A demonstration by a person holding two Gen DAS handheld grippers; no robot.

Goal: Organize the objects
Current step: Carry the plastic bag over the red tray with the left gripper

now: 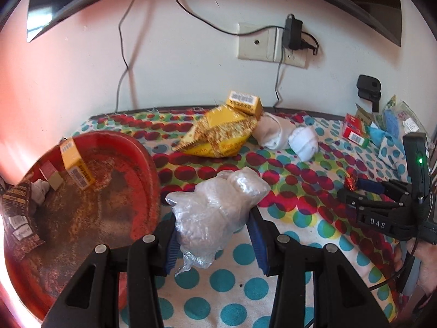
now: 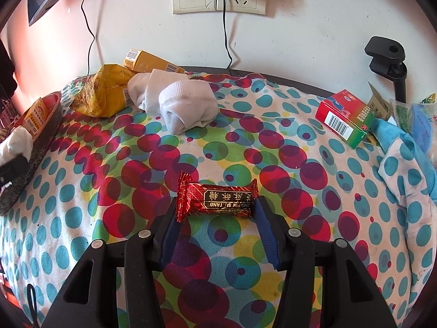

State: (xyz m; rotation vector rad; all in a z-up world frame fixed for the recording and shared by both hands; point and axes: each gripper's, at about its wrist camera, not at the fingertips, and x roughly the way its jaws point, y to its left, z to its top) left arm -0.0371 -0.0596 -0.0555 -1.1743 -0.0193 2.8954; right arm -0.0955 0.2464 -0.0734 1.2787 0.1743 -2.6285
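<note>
My left gripper (image 1: 214,216) is shut on a crumpled clear plastic bag (image 1: 218,202), held between the blue pads beside the right rim of a round red tray (image 1: 148,161). In the tray lie a yellow box (image 1: 75,161), a small box, a white sock and a brown packet. My right gripper (image 2: 218,205) is shut on a red foil candy (image 2: 215,201), gripped by its two ends just above the dotted cloth (image 2: 109,147). From the left wrist view the right gripper (image 1: 352,188) shows at the right with the candy (image 1: 351,183) at its tip.
At the back lie a yellow snack packet (image 1: 218,134), a yellow box (image 1: 244,102) and two rolled white socks (image 2: 188,106). A red-and-green box (image 2: 344,117), a blue cloth (image 2: 393,134) and packets crowd the right edge. A black clamp (image 2: 387,57) and cables stand at the wall.
</note>
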